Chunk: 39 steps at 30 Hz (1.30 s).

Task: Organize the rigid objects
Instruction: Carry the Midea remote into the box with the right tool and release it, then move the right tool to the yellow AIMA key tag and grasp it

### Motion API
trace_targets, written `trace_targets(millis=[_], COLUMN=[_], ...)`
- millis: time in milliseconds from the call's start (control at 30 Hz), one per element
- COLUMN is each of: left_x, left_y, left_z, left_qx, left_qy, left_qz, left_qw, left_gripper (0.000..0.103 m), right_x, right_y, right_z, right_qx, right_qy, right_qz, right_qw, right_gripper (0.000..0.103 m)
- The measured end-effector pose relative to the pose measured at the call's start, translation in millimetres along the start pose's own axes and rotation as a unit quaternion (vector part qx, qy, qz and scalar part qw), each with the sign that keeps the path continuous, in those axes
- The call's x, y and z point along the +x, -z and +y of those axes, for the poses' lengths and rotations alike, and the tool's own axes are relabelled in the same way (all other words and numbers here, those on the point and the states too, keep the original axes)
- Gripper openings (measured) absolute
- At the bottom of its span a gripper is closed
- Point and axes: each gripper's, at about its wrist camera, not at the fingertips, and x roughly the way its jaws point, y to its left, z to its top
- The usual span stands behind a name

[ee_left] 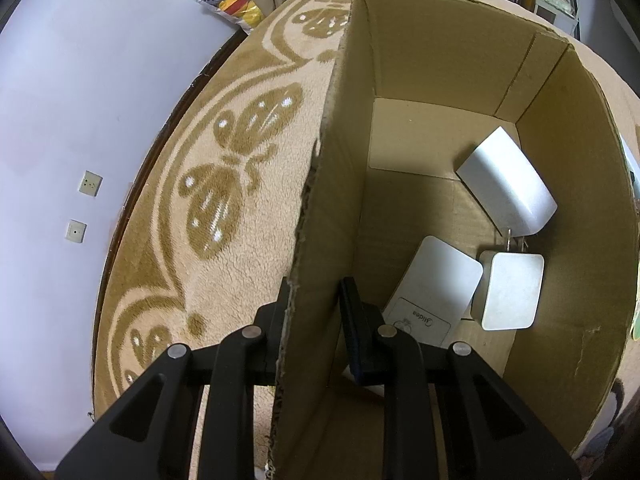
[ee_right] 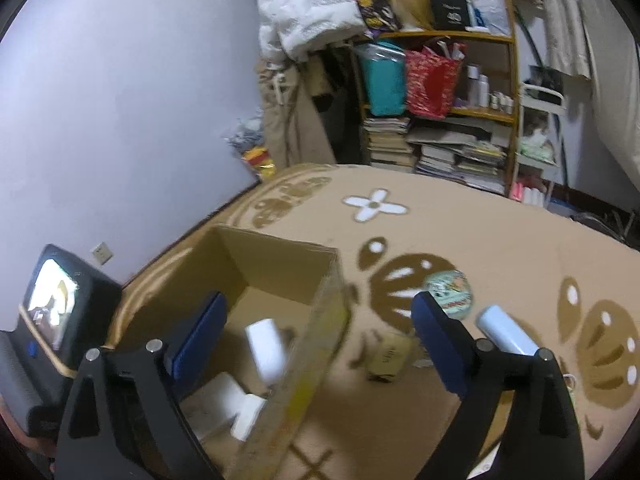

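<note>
Left gripper (ee_left: 316,304) clamped on the near wall of the open brown cardboard box (ee_left: 448,80); right gripper (ee_right: 320,340) released, nothing between its fingers.
Three white rectangular plastic items (ee_left: 508,184) lie on box floor, ahead-right of left gripper. Round printed tin (ee_right: 448,290), pale blue cylinder (ee_right: 506,334), small tan carton (ee_right: 390,356) sit on butterfly-patterned blanket (ee_right: 480,232), outside box near right finger.

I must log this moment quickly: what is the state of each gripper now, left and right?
Left gripper: closed on the wall of the cardboard box.
Right gripper: open wide, holding nothing, above the box edge.
</note>
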Motion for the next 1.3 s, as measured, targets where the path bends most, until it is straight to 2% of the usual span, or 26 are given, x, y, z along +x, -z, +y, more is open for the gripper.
trace_targets(millis=[300,533,600,667,733,833,1033,1133,1300], left_x=[-1.1,-0.3,-0.4,-0.3,-0.6,-0.6,-0.7,-0.7,-0.4], left_y=[-0.8,-0.7,-0.7,-0.6,-0.4,-0.3,0.1,0.3,0.1], left_z=[2.1,2.2,2.2,2.1,1.8,1.7,1.8,1.6,1.6], left_qx=[-0.002,-0.001,-0.001,-0.002,-0.002,-0.001,-0.001,0.000,0.000], left_qy=[0.004,0.002,0.003,0.003,0.004,0.003,0.003,0.002,0.002], left_qz=[0.001,0.001,0.001,0.001,0.001,0.001,0.001,0.001,0.002], left_qw=[1.0000,1.0000,1.0000,1.0000,1.0000,1.0000,1.0000,1.0000,1.0000], left_gripper=[0.022,0.022,0.022,0.022,0.022,0.022,0.022,0.022,0.022], right_x=[3.8,23.0,29.8,38.1,43.0,48.2,65.6,76.1,93.5], right_y=[-6.7,-2.4,0.9,5.9,10.3,15.4,28.1,34.8,47.5], right_z=[-40.7,-60.0,-62.3,-63.2,-63.0,-63.1,-65.9,-65.3,-64.2], right_qx=[0.051,0.077,0.082,0.081,0.078,0.071,0.071,0.067,0.056], right_qy=[0.022,0.021,0.018,0.022,0.027,0.032,0.024,0.018,0.030], right_qz=[-0.002,0.022,0.034,0.049,0.057,0.066,0.085,0.100,0.132], right_qw=[0.998,0.997,0.996,0.995,0.995,0.995,0.994,0.993,0.989], right_gripper=[0.098,0.098,0.092,0.079,0.077,0.065,0.063,0.058,0.054])
